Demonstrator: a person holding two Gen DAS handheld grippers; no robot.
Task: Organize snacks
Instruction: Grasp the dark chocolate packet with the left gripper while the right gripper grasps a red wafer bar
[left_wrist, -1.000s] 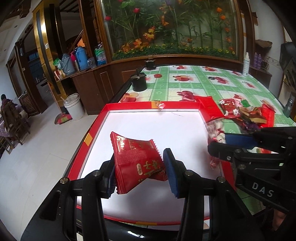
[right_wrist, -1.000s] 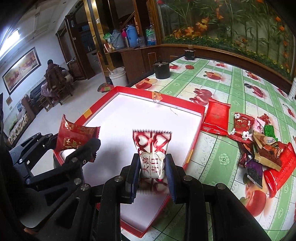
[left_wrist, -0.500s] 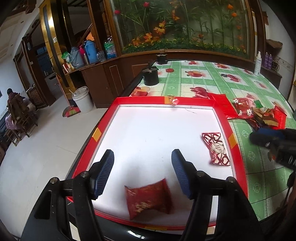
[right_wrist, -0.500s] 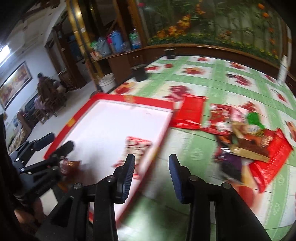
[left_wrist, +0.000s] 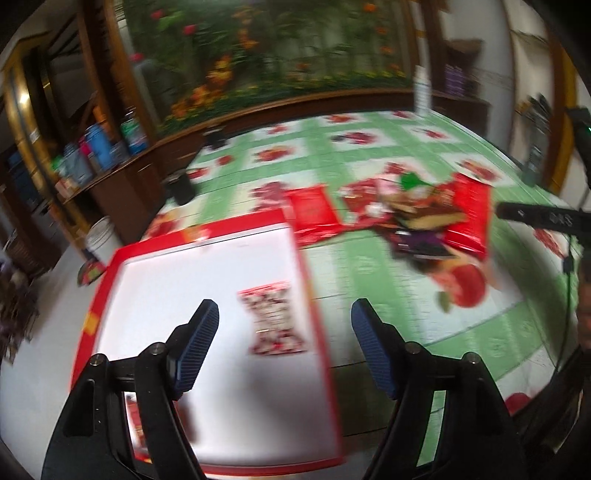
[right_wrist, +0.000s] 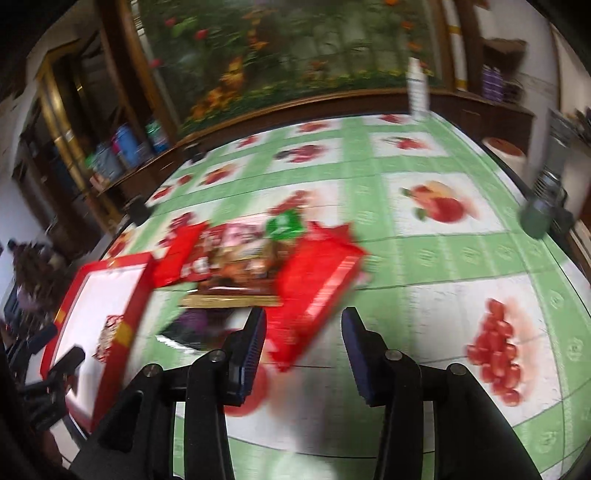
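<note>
A red-rimmed white tray (left_wrist: 317, 288) holds a red-and-white snack packet (left_wrist: 273, 317) near its right rim and a red packet (left_wrist: 135, 424) at its near left, partly hidden behind my left finger. My left gripper (left_wrist: 284, 343) is open and empty above the tray's right side. A pile of snacks (right_wrist: 258, 258) lies on the green tablecloth, with a large red packet (right_wrist: 317, 291) nearest. My right gripper (right_wrist: 303, 354) is open and empty just before that red packet. The pile also shows in the left wrist view (left_wrist: 417, 218). Both views are motion-blurred.
A flat red packet (left_wrist: 312, 214) lies beside the tray's far right corner. A white bottle (right_wrist: 417, 92) stands at the table's far edge. A dark cup (left_wrist: 181, 188) stands at the far left. A dark green object (right_wrist: 541, 218) is at the table's right edge.
Both grippers let go of their packets, which now lie in the tray. Both grippers have swung right, the right one over to the snack pile.
</note>
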